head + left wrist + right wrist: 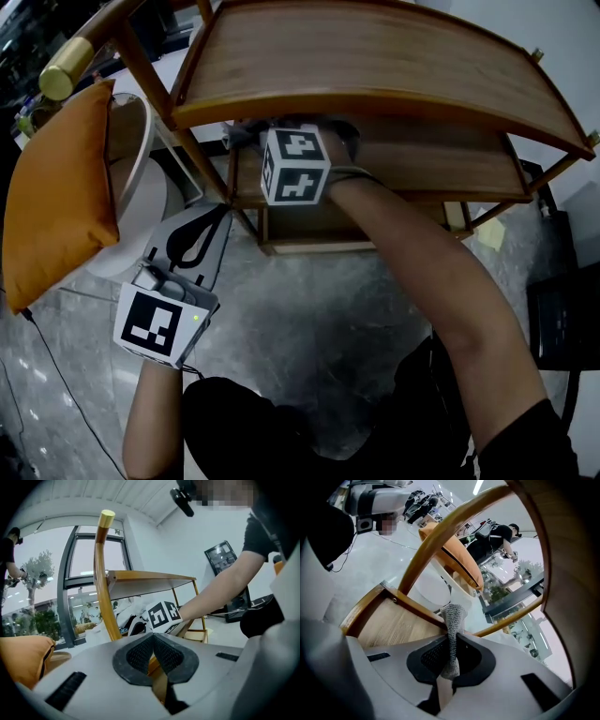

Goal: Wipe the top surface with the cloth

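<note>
Far left: orange cushion (56,187) leaning on a white round seat (141,155). Just right of it, low over the grey floor (309,309), left gripper (153,637): jaws pressed together, nothing between them. Points towards the wooden shelf unit, apart from it. In the middle, broad curved top surface (375,56) of the unit, bare. Under its front edge, right gripper (452,637), reaching in over the lower shelf (441,159). Jaws closed tight on a grey speckled cloth (453,618); stands up as a narrow fold between the pads, below the top surface and not touching it.
</note>
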`<action>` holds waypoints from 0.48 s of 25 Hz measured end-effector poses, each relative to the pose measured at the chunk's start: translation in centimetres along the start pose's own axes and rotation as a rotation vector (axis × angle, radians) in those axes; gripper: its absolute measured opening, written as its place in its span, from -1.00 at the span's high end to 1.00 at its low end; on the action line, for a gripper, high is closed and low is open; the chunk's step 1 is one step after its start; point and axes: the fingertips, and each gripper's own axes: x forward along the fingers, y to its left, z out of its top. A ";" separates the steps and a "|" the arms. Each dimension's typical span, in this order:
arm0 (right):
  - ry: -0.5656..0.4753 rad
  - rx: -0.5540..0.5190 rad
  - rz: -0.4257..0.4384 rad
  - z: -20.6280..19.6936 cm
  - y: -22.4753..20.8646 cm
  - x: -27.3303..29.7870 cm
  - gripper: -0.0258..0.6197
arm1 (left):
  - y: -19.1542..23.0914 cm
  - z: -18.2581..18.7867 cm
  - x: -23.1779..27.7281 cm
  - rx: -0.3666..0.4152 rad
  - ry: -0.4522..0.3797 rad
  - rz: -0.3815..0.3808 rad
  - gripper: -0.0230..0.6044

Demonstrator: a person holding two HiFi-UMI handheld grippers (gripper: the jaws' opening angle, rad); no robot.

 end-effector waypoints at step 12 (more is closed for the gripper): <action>0.087 -0.075 0.120 -0.7 1.0 1.1 0.81 | -0.6 0.1 -0.8 0.024 -0.017 -0.015 0.89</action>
